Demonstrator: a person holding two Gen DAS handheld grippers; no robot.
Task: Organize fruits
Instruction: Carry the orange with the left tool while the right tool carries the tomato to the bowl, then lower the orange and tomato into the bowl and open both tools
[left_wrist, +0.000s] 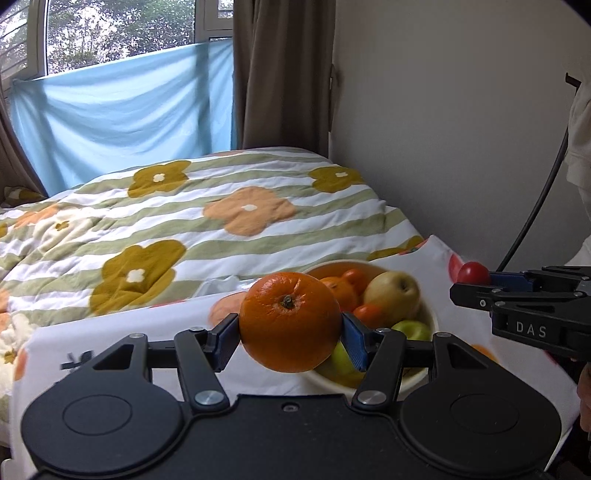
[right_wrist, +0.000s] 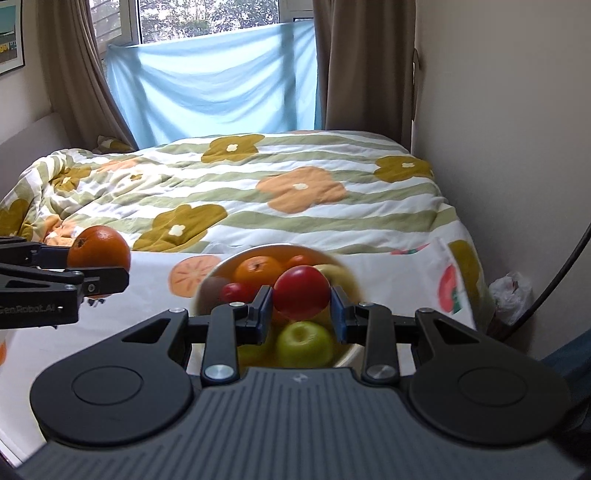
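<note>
Left wrist view shows the left gripper (left_wrist: 290, 332) clamped on a large orange (left_wrist: 290, 321), its blue pads (left_wrist: 226, 341) pressed to either side of the fruit and the stem end turned toward the camera; the orange is held in the air in front of a cream bowl (left_wrist: 430, 314) that sits on a white cloth printed with fruit (left_wrist: 110, 354). Inside the bowl lie a yellowish pear (left_wrist: 395, 295), a few small oranges (left_wrist: 351, 282) and green apples (left_wrist: 413, 329). To the right in this view the right gripper (left_wrist: 474, 282) comes in from the side — a small red fruit (left_wrist: 474, 273) sits at its tip. Right wrist view gives the closer look: the right gripper's fingers (right_wrist: 264, 314) are closed on that red fruit (right_wrist: 301, 292), lifted just above the bowl (right_wrist: 205, 288), with a green apple (right_wrist: 304, 343) directly under it and another red fruit (right_wrist: 236, 291) and an orange (right_wrist: 258, 268) further in. The left gripper (right_wrist: 99, 267) with its orange (right_wrist: 99, 246) shows at the left edge, well apart from the bowl. Behind everything a flowered, striped quilt (right_wrist: 258, 206) covers the bed, with a light blue sheet (right_wrist: 214, 85) hung across the window
</note>
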